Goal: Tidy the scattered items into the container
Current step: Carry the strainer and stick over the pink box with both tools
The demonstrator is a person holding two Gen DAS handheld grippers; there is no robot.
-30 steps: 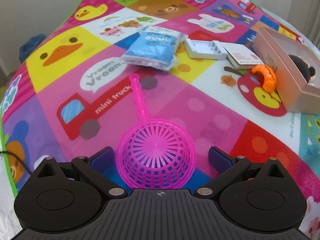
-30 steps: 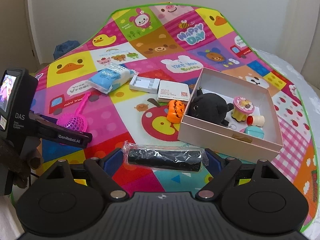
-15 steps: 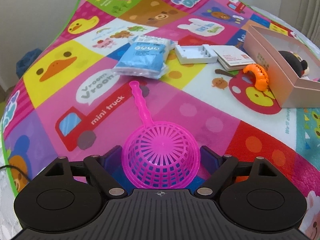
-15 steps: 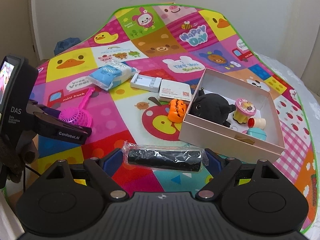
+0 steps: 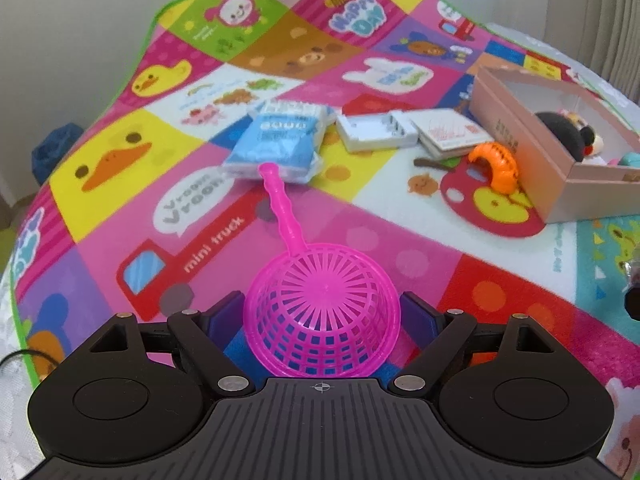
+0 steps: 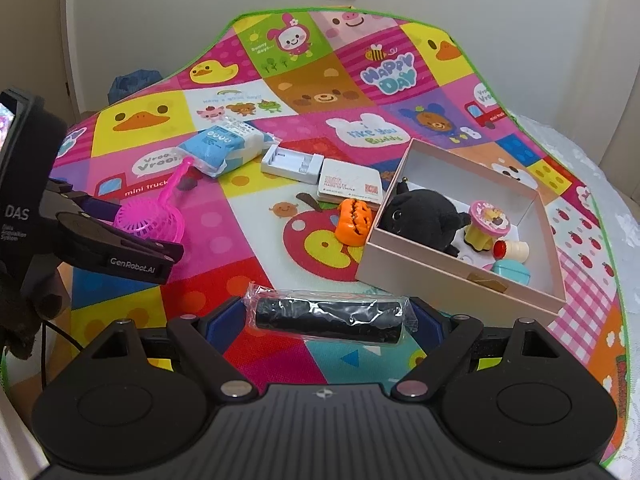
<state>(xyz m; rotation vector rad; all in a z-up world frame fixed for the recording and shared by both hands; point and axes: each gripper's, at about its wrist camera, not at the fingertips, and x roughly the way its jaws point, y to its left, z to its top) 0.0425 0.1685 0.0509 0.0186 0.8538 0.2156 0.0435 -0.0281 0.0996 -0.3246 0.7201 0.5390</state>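
You have both hands loaded, and the biggest risk I see is at the box (image 6: 452, 276): it sits at the right of the right-wrist view, already crowded, and its near wall could catch whatever you bring in low, tipping or shoving it.

The left gripper (image 5: 322, 312) has just closed on the sieve (image 5: 322, 316); its pads press the round mesh bowl from both sides, low in the centre of the left-wrist view, with the handle poking away toward the blue pack (image 5: 276, 144). That bowl is thin, springy and curved, so my guess is it could pop out or swivel if you swing fast. The long handle may also snag the pack or the box wall.

The right gripper (image 6: 328, 318) clamps the black roll (image 6: 328, 316) by its ends, bottom centre of its view. The crinkly wrapper looks slippery, so the roll could slide.

Inside the box: a black plush (image 6: 420, 218) fills the left half, then a yellow-and-pink toy (image 6: 486, 226), a teal piece (image 6: 512, 272) and a small red-tipped piece (image 6: 510, 249). Free room is mostly at the far corner.

Loose on the mat (image 6: 224, 272): the pack, a white tray (image 6: 294, 163), a card box (image 6: 350, 186) and an orange toy (image 6: 354, 222) touching the box wall.
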